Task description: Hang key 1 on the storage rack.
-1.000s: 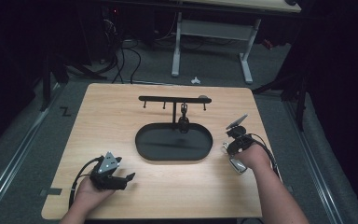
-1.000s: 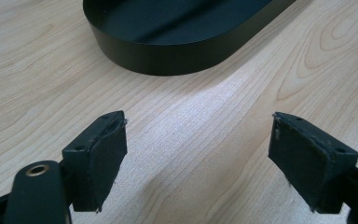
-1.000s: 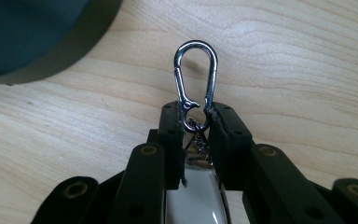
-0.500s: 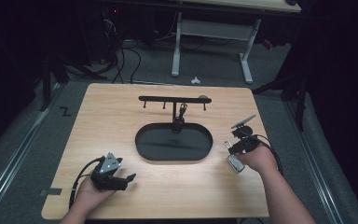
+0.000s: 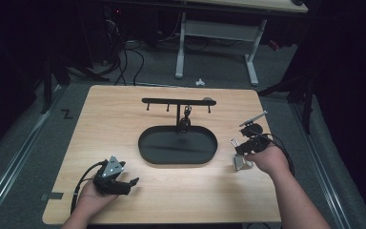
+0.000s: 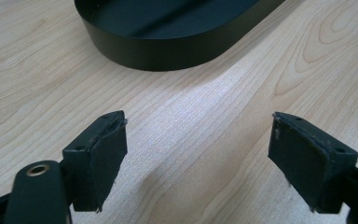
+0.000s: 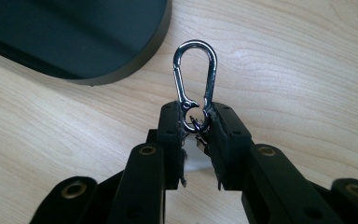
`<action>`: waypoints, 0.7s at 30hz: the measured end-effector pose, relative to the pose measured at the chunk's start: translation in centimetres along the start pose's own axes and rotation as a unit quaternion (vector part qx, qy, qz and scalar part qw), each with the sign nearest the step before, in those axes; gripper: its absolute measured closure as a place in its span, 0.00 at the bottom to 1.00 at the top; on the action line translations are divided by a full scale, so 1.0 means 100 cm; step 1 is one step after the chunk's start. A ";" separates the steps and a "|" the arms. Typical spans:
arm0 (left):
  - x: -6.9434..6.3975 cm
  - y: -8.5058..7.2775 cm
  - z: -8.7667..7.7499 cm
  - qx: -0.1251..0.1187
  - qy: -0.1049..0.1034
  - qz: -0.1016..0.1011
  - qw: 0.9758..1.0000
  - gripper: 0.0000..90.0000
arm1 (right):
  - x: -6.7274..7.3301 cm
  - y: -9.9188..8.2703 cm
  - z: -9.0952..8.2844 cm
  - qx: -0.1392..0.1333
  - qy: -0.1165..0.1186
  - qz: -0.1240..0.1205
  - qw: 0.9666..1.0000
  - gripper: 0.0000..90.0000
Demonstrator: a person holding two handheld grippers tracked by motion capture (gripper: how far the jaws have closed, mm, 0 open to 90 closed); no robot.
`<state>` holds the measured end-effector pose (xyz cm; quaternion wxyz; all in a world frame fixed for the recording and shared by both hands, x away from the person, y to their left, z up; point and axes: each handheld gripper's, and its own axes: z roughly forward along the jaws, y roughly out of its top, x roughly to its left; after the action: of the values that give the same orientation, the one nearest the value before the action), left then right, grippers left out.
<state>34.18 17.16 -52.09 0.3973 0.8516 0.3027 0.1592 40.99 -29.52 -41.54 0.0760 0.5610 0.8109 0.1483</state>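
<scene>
table (image 7: 307, 70): pale grained wood | tray (image 6: 168, 42): matt black | carabiner (image 7: 195, 79): shiny metal

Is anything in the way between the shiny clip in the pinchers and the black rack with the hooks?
Nothing visible blocks it. The right gripper holds the carabiner above bare table, right of the black tray. The hook rack rises behind that tray, with open air between.
</scene>
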 end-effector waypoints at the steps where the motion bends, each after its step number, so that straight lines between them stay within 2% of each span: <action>1: 0.000 0.000 0.000 0.000 0.000 0.000 1.000 0.22 | 0.001 0.000 -0.001 -0.002 0.001 -0.001 1.000 0.84; 21: 0.000 0.000 0.001 0.002 0.000 0.000 1.000 0.22 | 0.013 0.014 -0.022 -0.008 -0.001 -0.015 1.000 0.84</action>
<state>34.21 17.12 -52.15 0.3955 0.8526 0.3025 0.1584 41.18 -28.21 -38.92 0.0831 0.5483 0.8180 0.1529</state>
